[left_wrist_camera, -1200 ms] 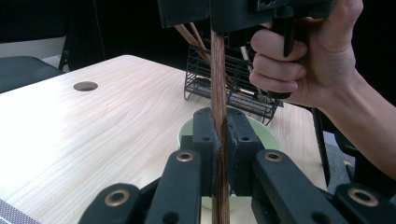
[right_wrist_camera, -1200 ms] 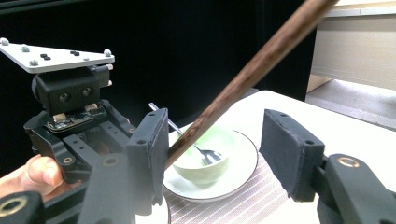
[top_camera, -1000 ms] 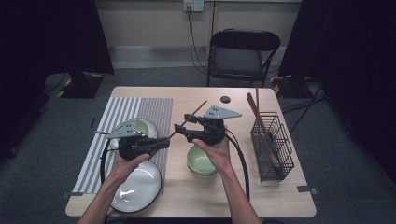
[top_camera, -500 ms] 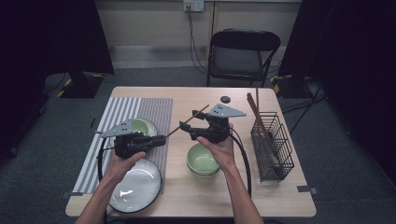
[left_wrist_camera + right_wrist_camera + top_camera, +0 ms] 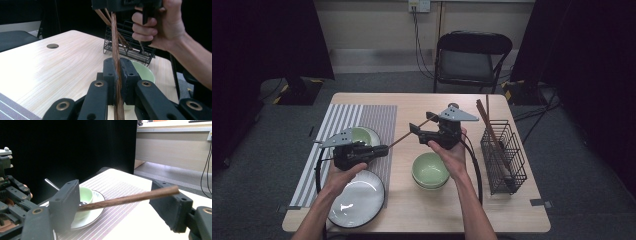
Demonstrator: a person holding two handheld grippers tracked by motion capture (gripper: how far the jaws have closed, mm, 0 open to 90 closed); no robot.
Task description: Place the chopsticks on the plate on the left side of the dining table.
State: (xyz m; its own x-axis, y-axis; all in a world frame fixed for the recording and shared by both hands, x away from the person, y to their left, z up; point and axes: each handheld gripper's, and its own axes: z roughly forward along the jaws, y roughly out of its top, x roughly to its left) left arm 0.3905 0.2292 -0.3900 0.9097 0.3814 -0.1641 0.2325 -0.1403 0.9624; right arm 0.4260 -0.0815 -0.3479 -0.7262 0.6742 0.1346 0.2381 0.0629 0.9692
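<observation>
- Chopstick (image 5: 404, 136) long axis runs diagonally, rising from my left gripper (image 5: 382, 149), which pinches it, toward my right gripper (image 5: 413, 129).
- Right gripper's jaws have just been opening, chopstick between them.
- No legible writing.

The chopstick (image 5: 117, 62) runs down between the left gripper (image 5: 116, 75)'s closed pads, and its lower end drops off the bottom edge of that gripper's view. Up top, the right gripper (image 5: 125, 5) is cropped by the frame. The green bowl (image 5: 142, 72) peeks out behind the jaws, mostly covered. In the right gripper view, the near pad blocks the chopstick's far end and part of the small cup (image 5: 86, 195).
</observation>
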